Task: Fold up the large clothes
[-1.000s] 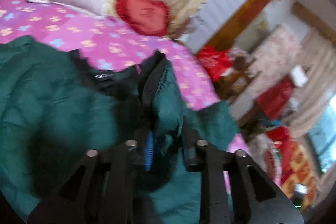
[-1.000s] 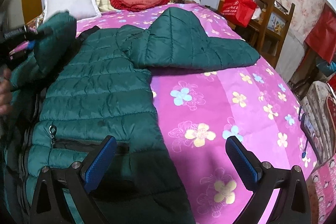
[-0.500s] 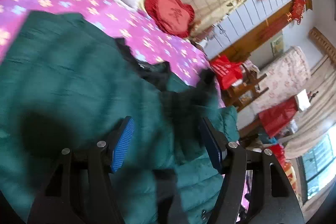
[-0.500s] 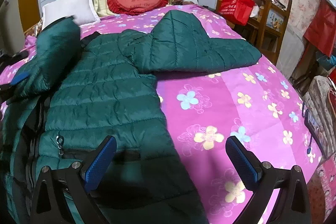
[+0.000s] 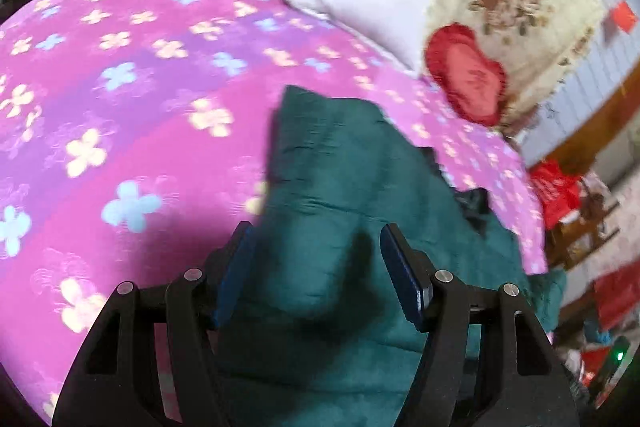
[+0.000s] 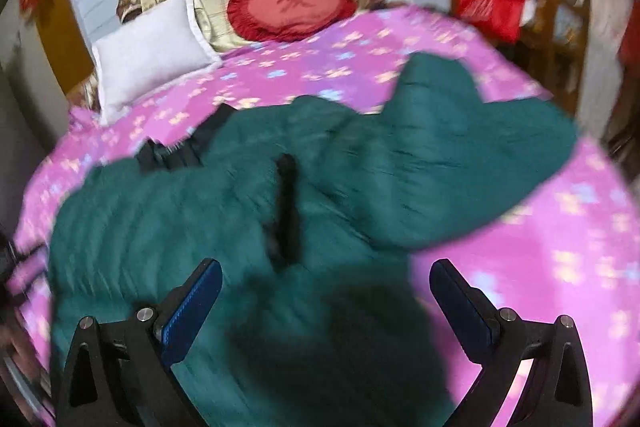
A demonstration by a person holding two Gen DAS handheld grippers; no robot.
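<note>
The jacket lies spread across the bed. Behind it, at the bed's head, a pillow sits left of a cushion.

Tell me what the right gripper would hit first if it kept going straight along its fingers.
Most likely the green puffer jacket lying on the bed: the open right gripper points down at its body, near the dark zipper strip. Blur hides depth.

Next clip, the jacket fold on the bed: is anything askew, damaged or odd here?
No damage shows. The green puffer jacket lies rumpled rather than flat on the pink floral bedspread: one part sticks out to the right and dark lining shows near the collar. Both views are blurred. Left claw and right claw are open, holding nothing.
</note>
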